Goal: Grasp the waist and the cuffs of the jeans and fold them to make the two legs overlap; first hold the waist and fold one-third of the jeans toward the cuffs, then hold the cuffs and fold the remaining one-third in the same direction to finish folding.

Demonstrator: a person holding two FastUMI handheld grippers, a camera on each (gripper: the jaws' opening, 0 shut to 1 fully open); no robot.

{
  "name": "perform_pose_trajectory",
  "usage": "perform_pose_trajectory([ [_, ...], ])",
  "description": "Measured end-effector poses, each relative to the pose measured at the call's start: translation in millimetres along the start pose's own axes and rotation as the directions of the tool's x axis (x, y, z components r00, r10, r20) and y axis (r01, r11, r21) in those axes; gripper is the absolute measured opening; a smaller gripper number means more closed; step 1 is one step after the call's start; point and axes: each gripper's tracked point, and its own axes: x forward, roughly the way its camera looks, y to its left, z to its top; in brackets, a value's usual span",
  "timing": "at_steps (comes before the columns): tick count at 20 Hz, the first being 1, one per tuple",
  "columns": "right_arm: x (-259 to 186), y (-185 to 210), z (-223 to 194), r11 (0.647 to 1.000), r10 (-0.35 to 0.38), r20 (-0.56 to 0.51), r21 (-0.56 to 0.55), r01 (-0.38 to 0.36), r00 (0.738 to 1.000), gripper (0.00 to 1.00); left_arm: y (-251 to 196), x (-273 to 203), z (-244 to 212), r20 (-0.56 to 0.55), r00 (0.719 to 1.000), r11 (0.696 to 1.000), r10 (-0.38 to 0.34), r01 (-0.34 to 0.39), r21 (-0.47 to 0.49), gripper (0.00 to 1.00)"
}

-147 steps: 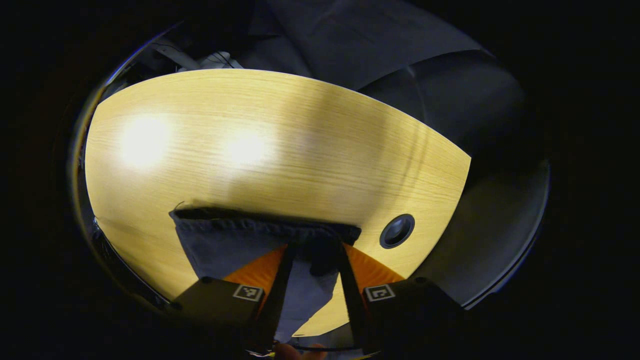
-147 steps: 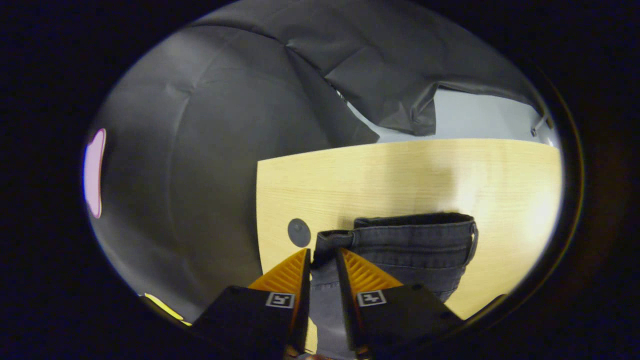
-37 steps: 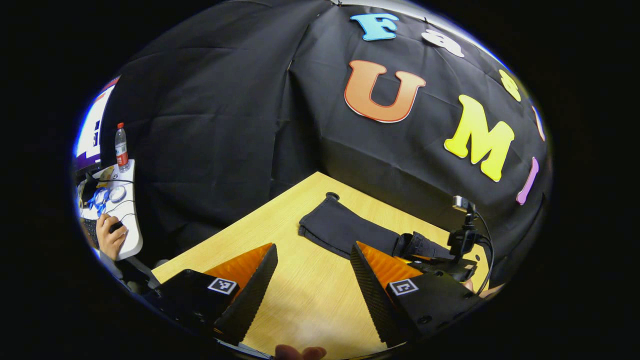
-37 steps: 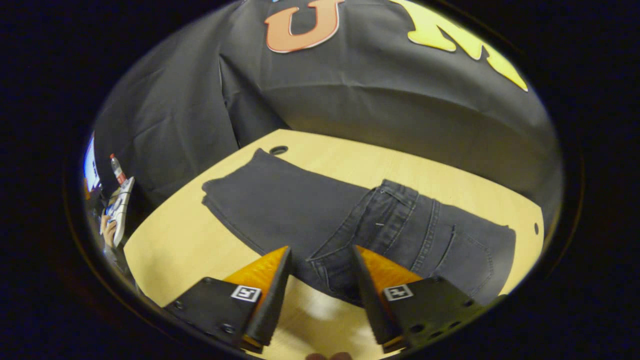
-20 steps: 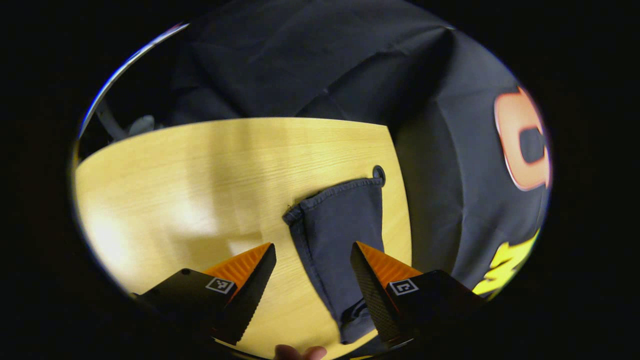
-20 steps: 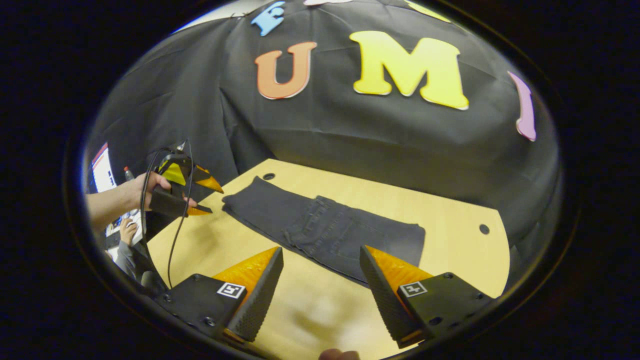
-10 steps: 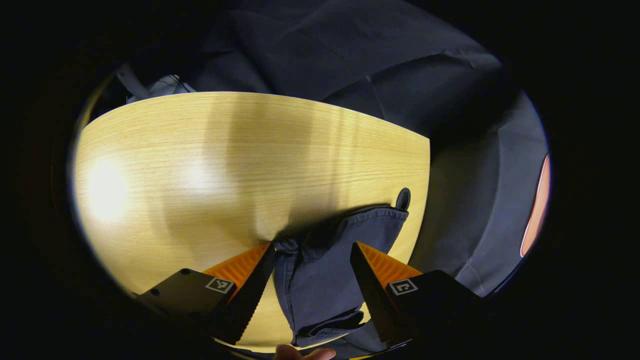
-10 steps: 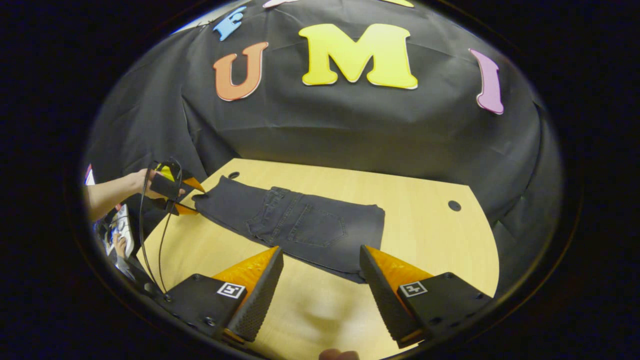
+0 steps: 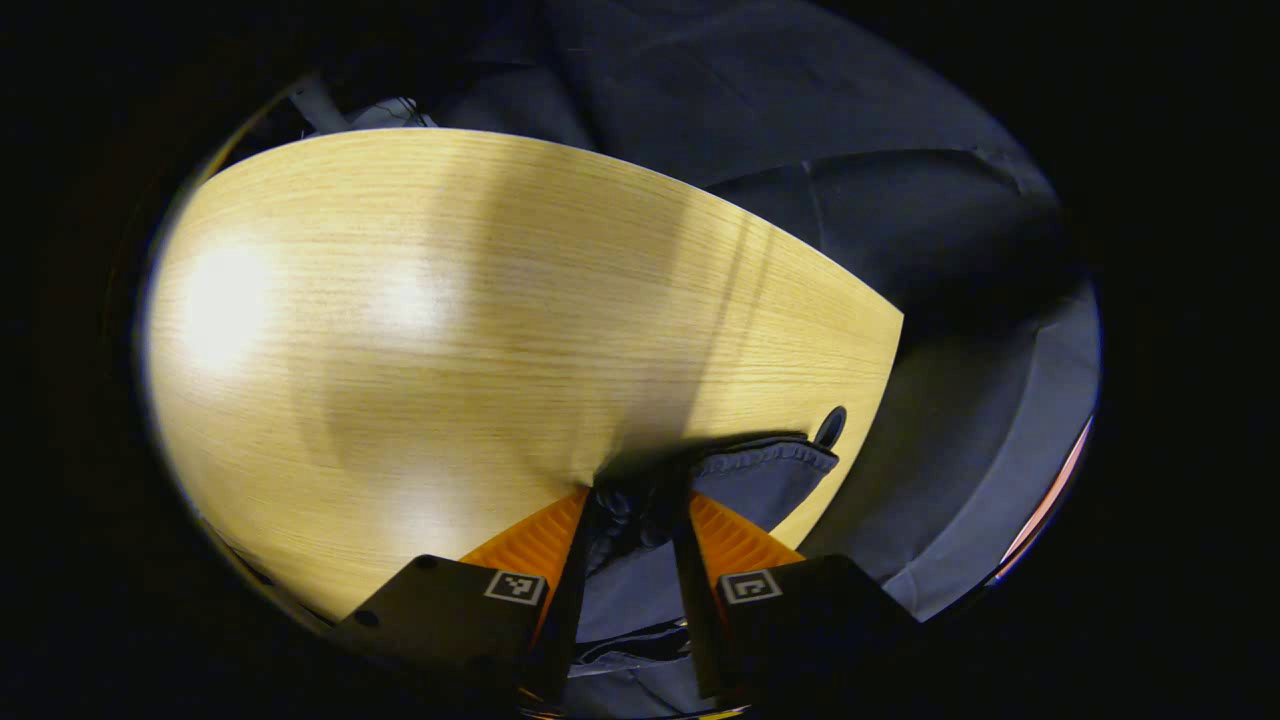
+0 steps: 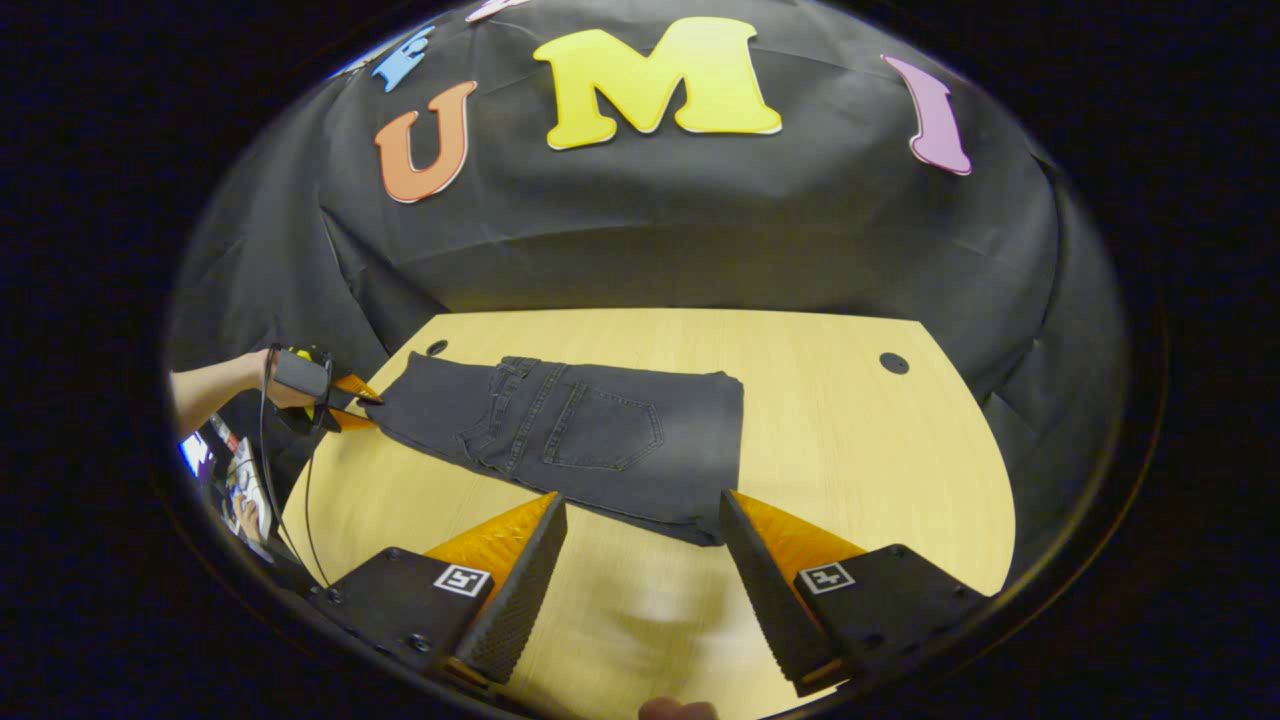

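Left gripper (image 9: 630, 505) was closed on the cuffs (image 9: 640, 500) of the jeans (image 10: 570, 430) at the table (image 10: 850, 450) edge. Jeans were laid flat on the table, waist part folded over. Right gripper (image 10: 640, 520) was held wide apart, nothing gripped, above the near table edge.

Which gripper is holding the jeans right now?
The left gripper, jaws shut on the cuffs. The right gripper hangs open above the table, touching nothing.
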Motion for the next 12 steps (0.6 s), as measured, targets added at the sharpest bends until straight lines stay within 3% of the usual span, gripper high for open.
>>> perform_pose_trajectory([
  [1,-0.2,-1.2,1.0,1.000,-0.004,0.002,0.008,0.004,1.000,0.96,-2.6,0.7,0.0,0.005,1.000,1.000,-0.021,0.021,-0.008,0.45],
  [2,-1.7,-2.6,1.1,1.000,-0.009,0.004,0.013,0.009,1.000,0.96,-4.3,2.2,-0.4,0.008,0.999,0.999,-0.040,0.040,-0.010,0.32],
  [4,-4.0,-3.8,1.4,1.000,-0.019,0.009,0.016,0.019,1.000,0.96,-5.2,2.0,0.0,0.020,0.997,0.997,-0.075,0.075,0.005,0.22],
  [8,-6.1,-0.6,1.1,1.000,-0.026,0.004,0.005,0.026,1.000,0.96,-9.4,-1.0,-2.0,0.034,0.993,0.991,-0.116,0.113,0.065,0.13],
  [12,-5.3,1.7,-10.0,1.000,-0.023,0.002,-0.004,0.023,1.000,0.96,-29.3,-21.0,-18.1,0.048,0.982,0.958,-0.182,0.166,0.236,0.10],
])
